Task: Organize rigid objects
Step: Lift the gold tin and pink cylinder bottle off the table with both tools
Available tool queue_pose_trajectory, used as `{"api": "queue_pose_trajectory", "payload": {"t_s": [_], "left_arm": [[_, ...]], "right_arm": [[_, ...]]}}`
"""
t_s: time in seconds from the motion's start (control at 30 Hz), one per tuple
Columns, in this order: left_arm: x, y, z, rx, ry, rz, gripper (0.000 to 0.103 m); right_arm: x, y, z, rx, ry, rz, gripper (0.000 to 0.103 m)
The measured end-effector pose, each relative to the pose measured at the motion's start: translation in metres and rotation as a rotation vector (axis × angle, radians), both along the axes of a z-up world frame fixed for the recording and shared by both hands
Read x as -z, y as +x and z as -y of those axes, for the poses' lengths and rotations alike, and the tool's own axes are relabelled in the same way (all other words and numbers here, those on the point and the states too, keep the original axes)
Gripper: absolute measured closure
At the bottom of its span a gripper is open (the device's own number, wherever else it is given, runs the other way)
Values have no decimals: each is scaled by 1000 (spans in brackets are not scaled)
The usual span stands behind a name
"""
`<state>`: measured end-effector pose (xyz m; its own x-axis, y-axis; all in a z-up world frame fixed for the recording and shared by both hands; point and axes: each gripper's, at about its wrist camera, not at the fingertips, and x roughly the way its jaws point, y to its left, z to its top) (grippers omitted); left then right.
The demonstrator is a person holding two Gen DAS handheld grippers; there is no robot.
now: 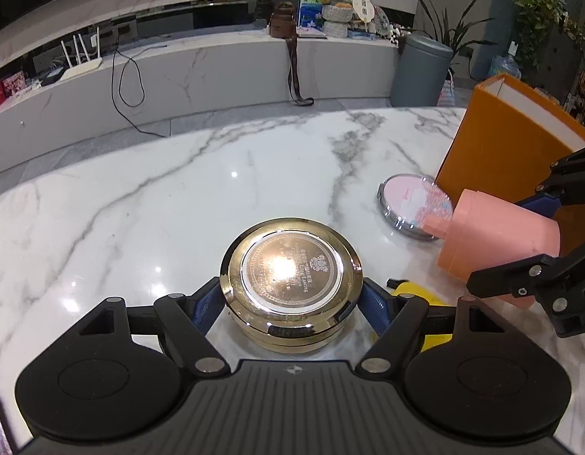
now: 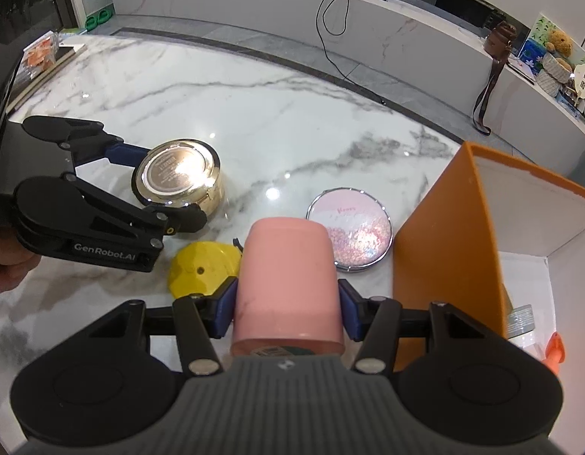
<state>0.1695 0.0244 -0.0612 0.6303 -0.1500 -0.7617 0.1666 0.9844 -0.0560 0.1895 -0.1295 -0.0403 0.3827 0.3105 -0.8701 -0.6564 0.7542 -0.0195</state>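
While both tongs already have something between their pads, most of the sorting looks undone: the left tongs [image 1: 290, 297] are clamped on the gold round tin [image 1: 290, 278], which appears to rest on the tabletop [image 1: 179, 197], and the right tongs [image 2: 287, 313] grip the pink bottle [image 2: 288, 288], tilted above the surface and not yet over the box. Just beyond, a yellow object [image 2: 203, 267] and the pink round mirror [image 2: 351, 231] lie loose on the marble. Farther right stands the orange box [image 2: 448, 235], with only a few small items glimpsed inside.
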Motion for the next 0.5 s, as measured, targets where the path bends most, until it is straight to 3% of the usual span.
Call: {"api": "queue_pose_trajectory", "payload": {"t_s": [0.5], "left_arm": [[-41,-17,24,57,-24,71,16]], "right_arm": [[-35,-8,13,46,63,61,48]]}}
